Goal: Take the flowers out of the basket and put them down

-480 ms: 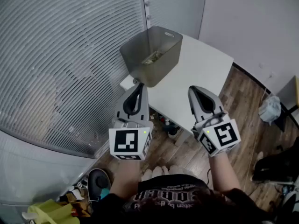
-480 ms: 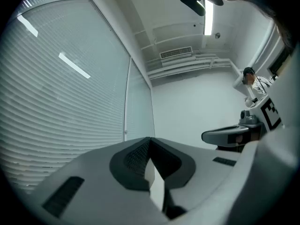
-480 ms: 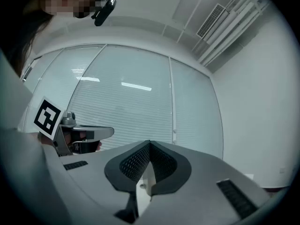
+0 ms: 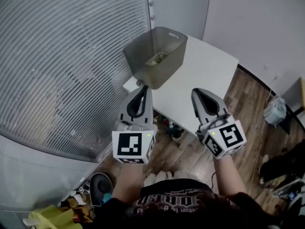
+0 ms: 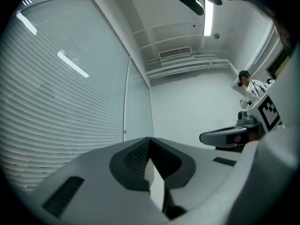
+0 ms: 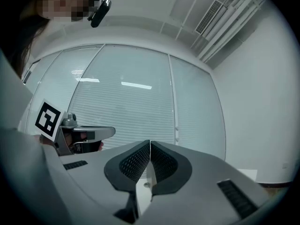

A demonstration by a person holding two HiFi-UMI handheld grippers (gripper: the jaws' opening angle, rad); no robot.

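Note:
In the head view a grey basket (image 4: 157, 56) stands on the near left corner of a white table (image 4: 200, 80), with pale flowers (image 4: 156, 58) lying in its bottom. My left gripper (image 4: 143, 88) is held up just below the basket's near end, its jaws shut with nothing between them. To its right, over the table's front edge, my right gripper (image 4: 196, 92) is also shut and empty. Both gripper views point upward at walls and blinds. The left gripper (image 5: 150, 139) and right gripper (image 6: 150, 142) show their pads touching; the basket is out of sight there.
A window with closed blinds (image 4: 71, 70) runs along the left. Wooden floor (image 4: 248, 109) lies right of the table, with a pale bag (image 4: 275, 111) on it. Clutter and a yellow-green object (image 4: 52, 216) sit at lower left. Another person (image 5: 248, 84) stands far off.
Both grippers have hardly moved; the view has shifted by a few pixels only.

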